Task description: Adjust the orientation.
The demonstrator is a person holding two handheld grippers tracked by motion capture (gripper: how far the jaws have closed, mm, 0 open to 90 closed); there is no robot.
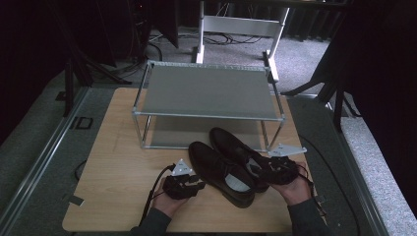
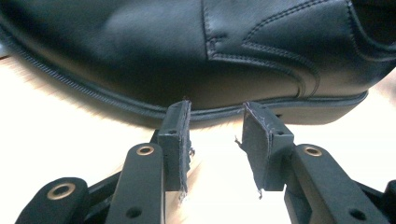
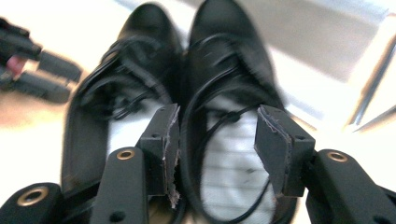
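Both grippers (image 2: 215, 135) (image 3: 219, 140) (jaws parted) flank shoes (image 1: 228, 164)

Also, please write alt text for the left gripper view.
The side of a black leather shoe resting on a pale wooden table, seen close up. The left gripper is open just before its sole, fingers apart.

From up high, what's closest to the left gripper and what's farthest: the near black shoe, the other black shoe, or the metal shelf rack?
From the left gripper, in the high view:
1. The near black leather shoe, right beside its jaws.
2. The other black leather shoe, just behind the first, towards the right.
3. The grey two-level metal shelf rack, at the table's back.
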